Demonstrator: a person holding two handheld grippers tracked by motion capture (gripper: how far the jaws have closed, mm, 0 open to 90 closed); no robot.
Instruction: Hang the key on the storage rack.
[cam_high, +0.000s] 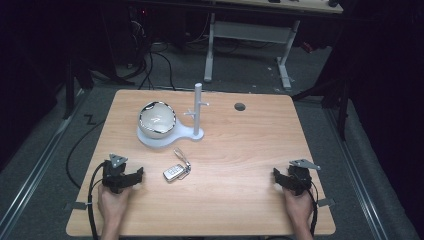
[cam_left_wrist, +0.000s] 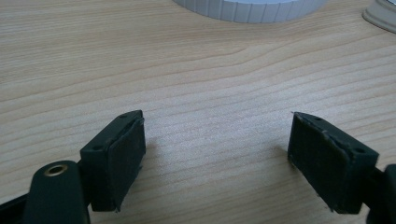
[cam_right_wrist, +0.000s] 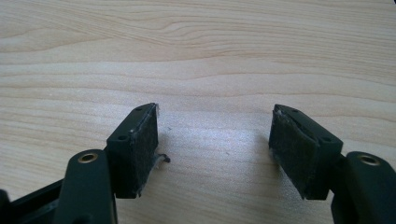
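With jaws spread and empty, the left gripper (cam_high: 134, 176) and right gripper (cam_high: 278, 178) are resting at the table's near edge, flanking the silver-and-black car key fob (cam_high: 176, 171) lying ready beside the white peg stand (cam_high: 198, 114).

Left gripper (cam_high: 131, 178) and right gripper (cam_high: 281, 180): black two-jaw tools, each topped by a grey three-cornered plate and trailing a black cable. Jaws are blocky black bars with recessed screw holes, brass-ringed pivot holes behind, and dark, rough-textured pads (cam_right_wrist: 142, 147) fraying at the edges. Forearms bare, no sleeves.
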